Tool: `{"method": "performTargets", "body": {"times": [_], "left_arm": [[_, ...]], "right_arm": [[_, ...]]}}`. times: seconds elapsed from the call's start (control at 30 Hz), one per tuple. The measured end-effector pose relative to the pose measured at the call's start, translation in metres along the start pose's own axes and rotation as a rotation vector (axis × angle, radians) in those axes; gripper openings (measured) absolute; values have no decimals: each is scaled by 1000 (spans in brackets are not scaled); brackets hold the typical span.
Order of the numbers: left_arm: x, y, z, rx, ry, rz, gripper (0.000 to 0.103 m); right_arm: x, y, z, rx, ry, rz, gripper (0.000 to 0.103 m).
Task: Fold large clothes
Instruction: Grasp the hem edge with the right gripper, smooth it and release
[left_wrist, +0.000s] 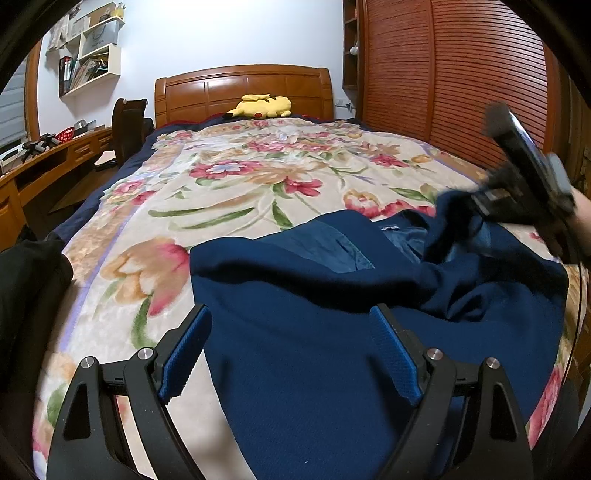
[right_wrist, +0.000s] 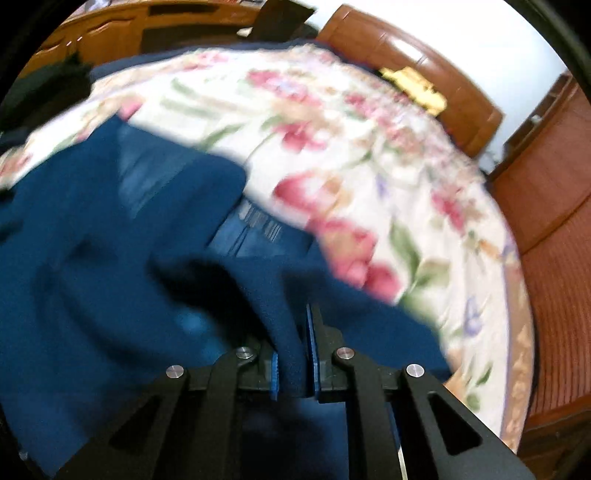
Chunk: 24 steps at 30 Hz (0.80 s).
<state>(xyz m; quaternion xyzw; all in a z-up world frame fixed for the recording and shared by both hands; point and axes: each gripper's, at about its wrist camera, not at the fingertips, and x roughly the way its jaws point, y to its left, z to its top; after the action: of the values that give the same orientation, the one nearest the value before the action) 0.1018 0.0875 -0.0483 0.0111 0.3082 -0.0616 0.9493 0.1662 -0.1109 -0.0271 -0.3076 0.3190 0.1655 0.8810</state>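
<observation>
The navy garment — a thick, matte, fleece-like piece with a smoother, shinier blue lining showing near its collar — lies rumpled on the near end of the bed, over a plush floral blanket of cream pile with red, pink and orange blooms and green leaves. A small label sits at the neckline. The cloth rises in soft, rounded ridges and sags into dark hollows across its right half.

The left gripper stands wide, its two blue ribbed pads well apart, with the garment's near edge lying under and between them; the pads do not press on it. The right gripper is pinched narrow on a raised fold of the navy fabric, the cloth squeezed into a thin vertical ridge between its blue pads. In the left wrist view that gripper appears blurred at the garment's right side, with a bit of the person's hand behind it.

At the far end, a curved wooden headboard with glossy panels backs a yellow plush toy. Slatted wooden wardrobe doors run along the right, and a wooden desk lines the left wall.
</observation>
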Motion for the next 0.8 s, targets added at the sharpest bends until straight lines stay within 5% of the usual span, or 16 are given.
{"method": "performTargets", "body": {"times": [0.23, 0.27, 0.33, 0.43, 0.6, 0.8], "left_arm": [[5, -2, 1, 10, 13, 4, 88], [6, -2, 1, 9, 14, 4, 88], [6, -3, 2, 8, 15, 2, 88], [6, -5, 2, 16, 14, 2, 88], [5, -5, 2, 17, 10, 3, 88], [6, -4, 1, 17, 13, 4, 88]], "right_arm": [[34, 11, 69, 21, -127, -95, 15], [41, 13, 74, 32, -126, -91, 20], [48, 15, 79, 54, -124, -84, 49], [49, 17, 74, 55, -130, -54, 62], [42, 2, 61, 71, -100, 4, 62], [9, 10, 34, 102, -120, 179, 62]]}}
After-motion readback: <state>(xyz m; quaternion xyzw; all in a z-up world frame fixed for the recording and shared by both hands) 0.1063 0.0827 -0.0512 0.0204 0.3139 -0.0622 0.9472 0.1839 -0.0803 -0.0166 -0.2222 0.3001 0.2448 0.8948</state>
